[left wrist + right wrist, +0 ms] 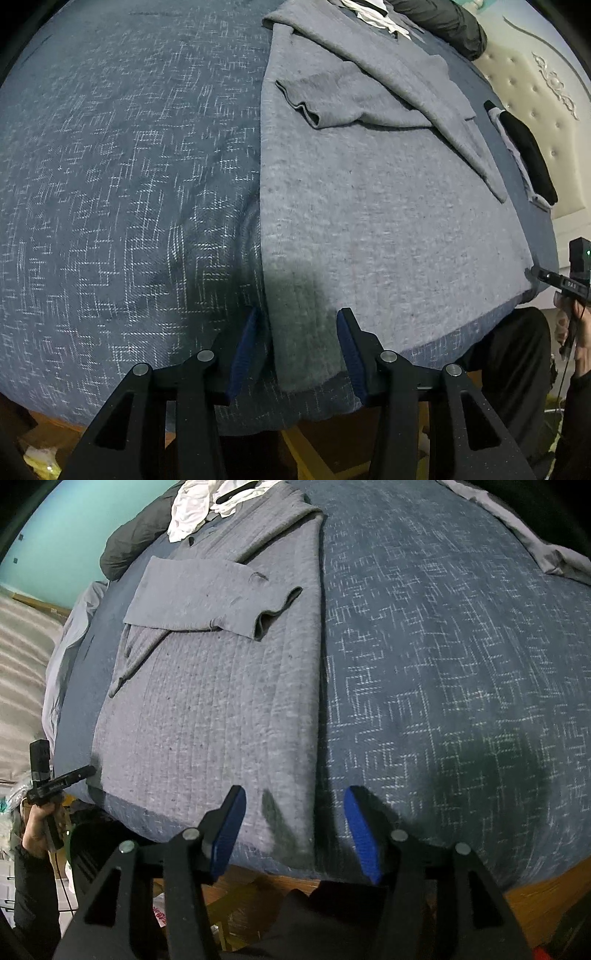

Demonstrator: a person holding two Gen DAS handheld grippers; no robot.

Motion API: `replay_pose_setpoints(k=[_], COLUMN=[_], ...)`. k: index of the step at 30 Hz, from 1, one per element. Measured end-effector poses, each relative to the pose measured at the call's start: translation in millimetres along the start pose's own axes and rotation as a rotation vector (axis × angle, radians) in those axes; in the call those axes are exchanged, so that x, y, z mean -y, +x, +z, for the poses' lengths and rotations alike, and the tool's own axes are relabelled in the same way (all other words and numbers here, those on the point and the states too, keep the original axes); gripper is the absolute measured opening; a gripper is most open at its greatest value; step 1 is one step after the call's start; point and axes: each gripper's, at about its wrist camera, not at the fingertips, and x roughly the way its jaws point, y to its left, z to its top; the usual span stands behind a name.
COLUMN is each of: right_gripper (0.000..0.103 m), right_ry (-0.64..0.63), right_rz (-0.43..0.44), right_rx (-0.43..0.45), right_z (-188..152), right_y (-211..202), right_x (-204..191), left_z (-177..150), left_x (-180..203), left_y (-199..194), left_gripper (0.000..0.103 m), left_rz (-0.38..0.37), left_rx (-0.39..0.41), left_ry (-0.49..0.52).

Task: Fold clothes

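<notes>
A grey knit sweater (pixel 369 221) (pixel 207 709) lies flat on the blue patterned bedspread (pixel 129 184) (pixel 443 664), with both sleeves folded across its chest; one cuff (pixel 303 107) (pixel 269 616) faces up. My left gripper (pixel 299 332) hangs open over the sweater's near hem corner, its blue pads on either side of the side edge. My right gripper (pixel 293 812) is open over the opposite hem corner, straddling that edge. Neither pair of pads presses the cloth. Each wrist view shows the other gripper (pixel 539 274) (pixel 86 770) from the side, in a hand.
A black and grey garment (pixel 528 155) lies near the tufted headboard (pixel 535 92). White clothes (pixel 192 506) and a dark bundle (pixel 454 26) sit beyond the collar. Another grey cloth (pixel 546 546) lies at the far right. The wooden bed frame (pixel 535 878) runs below.
</notes>
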Motion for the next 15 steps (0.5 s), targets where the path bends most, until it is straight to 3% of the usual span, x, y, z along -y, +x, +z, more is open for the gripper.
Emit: replay_pose_setpoints(k=[10, 15], right_gripper=[0.056, 0.05], right_ry=[0.008, -0.005], right_rz=[0.023, 0.03], right_rx=[-0.012, -0.023], right_z=[-4.2, -5.9], right_y=[3.7, 4.6], right_x=[1.5, -1.1], left_z=[-10.3, -8.7], left_x=[4.7, 2.9], left_y=[-3.7, -2.2], left_gripper=[0.048, 0.048], left_rz=[-0.056, -0.077], left_rx=[0.006, 0.007], left_ry=[0.002, -0.013])
